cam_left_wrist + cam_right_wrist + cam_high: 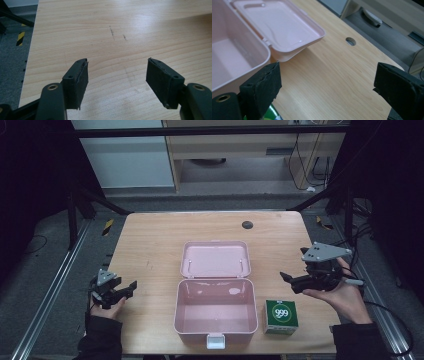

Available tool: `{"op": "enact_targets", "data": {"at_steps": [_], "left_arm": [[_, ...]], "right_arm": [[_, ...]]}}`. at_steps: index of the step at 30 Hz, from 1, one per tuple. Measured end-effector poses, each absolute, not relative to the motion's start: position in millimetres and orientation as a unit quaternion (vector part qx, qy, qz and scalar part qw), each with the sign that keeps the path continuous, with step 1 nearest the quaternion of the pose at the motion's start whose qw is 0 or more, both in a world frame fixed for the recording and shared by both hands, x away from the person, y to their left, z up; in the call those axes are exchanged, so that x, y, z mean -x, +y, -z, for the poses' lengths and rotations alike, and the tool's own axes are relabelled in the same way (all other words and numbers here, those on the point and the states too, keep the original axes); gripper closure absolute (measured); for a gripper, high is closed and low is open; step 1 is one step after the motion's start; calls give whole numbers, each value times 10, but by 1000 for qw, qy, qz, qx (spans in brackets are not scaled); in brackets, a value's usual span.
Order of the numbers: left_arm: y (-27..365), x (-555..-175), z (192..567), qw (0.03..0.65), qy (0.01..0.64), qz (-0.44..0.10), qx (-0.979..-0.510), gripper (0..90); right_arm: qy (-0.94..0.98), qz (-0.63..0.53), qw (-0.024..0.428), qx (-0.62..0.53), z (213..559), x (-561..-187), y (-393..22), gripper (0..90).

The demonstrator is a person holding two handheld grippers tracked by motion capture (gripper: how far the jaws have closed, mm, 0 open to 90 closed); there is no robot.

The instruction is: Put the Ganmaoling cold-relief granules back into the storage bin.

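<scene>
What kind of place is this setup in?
Probably a lab or recording workstation, not a home: a wooden table with a cable hole stands inside a dark metal frame, loose cables trail on the floor behind, and hazard tape marks the floor.

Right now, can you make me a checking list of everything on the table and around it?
Surface: light wooden table, a few dark scuff marks, a round cable hole near the far edge.
Job's things: pink plastic box, lid lying open, nothing inside; small green and white carton marked 999 beside it on the person's right.
Clutter: nothing seen.
Grippers: left gripper and right gripper both held above the table, jaws wide apart, nothing between them.
Cables: one trails from the right gripper; more hang by the far cabinet.
Surroundings: grey floor, yellow-black hazard tape, metal frame rails.
</scene>
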State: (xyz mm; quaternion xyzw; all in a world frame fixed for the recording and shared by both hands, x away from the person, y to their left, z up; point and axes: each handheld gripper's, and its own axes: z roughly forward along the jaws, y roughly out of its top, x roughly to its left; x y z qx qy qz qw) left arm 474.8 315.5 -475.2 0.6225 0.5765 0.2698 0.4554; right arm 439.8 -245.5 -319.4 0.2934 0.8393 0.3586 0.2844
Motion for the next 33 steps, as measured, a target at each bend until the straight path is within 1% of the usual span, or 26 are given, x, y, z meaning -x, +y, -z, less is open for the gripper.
{"op": "enact_targets", "data": {"at_steps": [3,5,7,9,14,22,33], "left_arm": [[3152,-4748,4753,456,576,-269,-622,333],[3149,-4748,4755,455,576,-268,-623,332],[3147,-4748,4756,456,576,-268,-624,332],[3145,-4748,4760,453,575,-267,-627,331],[3143,-4748,4761,453,573,-267,-629,330],[3136,-4750,4767,453,573,-266,-628,328],[3131,-4751,4772,451,571,-265,-633,327]], "right_arm": [[857,-343,271,-272,3180,-4382,-2399,70],[875,-327,253,-252,3193,-4373,-2355,62],[880,-322,250,-245,3205,-4370,-2338,61],[895,-303,234,-228,3245,-4363,-2299,52],[914,-284,212,-200,3310,-4346,-2249,45],[931,-257,192,-176,3393,-4333,-2208,49],[949,-228,154,-154,3552,-4317,-2178,53]]}}
